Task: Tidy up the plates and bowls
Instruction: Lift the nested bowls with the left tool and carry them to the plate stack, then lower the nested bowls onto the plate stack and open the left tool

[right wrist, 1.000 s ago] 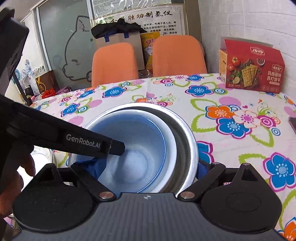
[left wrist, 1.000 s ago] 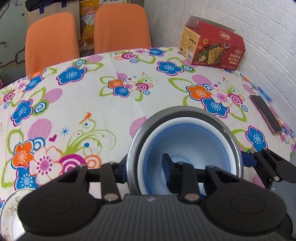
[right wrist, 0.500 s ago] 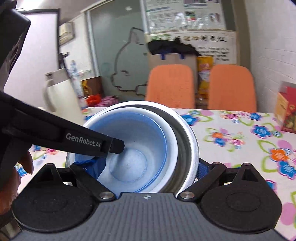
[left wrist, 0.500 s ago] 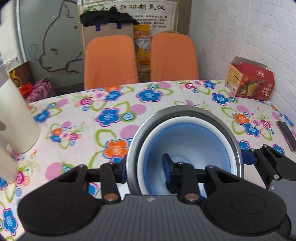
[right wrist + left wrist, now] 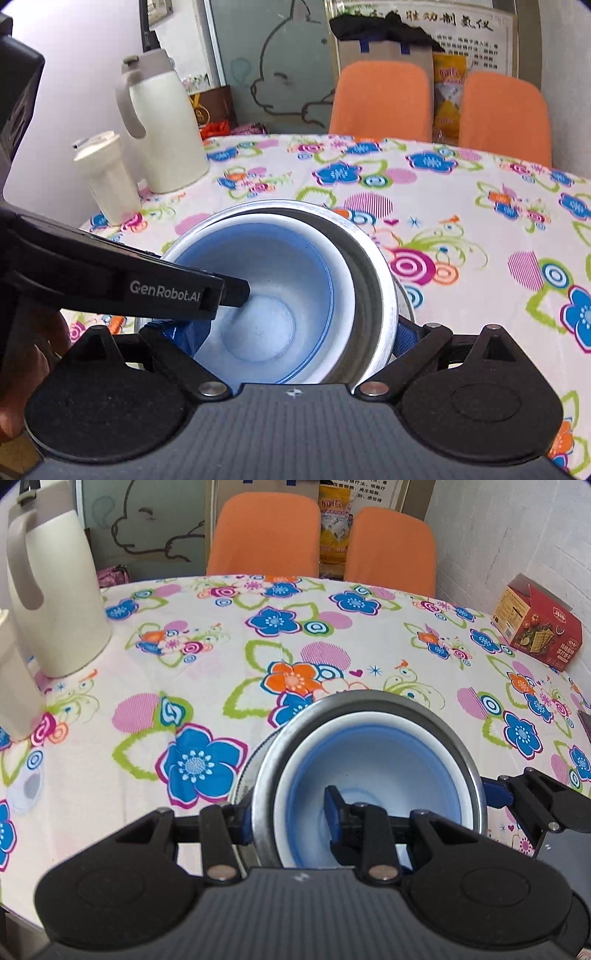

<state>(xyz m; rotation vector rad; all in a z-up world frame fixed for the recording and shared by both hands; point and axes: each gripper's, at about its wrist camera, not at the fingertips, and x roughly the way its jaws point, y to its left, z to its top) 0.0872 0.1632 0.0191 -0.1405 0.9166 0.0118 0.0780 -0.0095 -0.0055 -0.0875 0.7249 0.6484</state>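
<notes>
The nested steel bowl (image 5: 369, 709) and blue bowl (image 5: 373, 771), low-centre in both frames above the worktop (image 5: 221, 657), sit clamped by opposite rims in left gripper (image 5: 286, 812) and right gripper (image 5: 291, 332) jaws.

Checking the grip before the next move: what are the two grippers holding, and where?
Both hold the nested bowls by the rim: left gripper on the near-left wall, right gripper on the opposite side.

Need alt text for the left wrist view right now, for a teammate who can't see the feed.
The left tongs clamp the near rim of a steel bowl with a blue-and-white bowl nested inside, above a floral tablecloth. The right tongs grip the stack's right edge. A cream jug stands far left, a red cracker box far right.
</notes>
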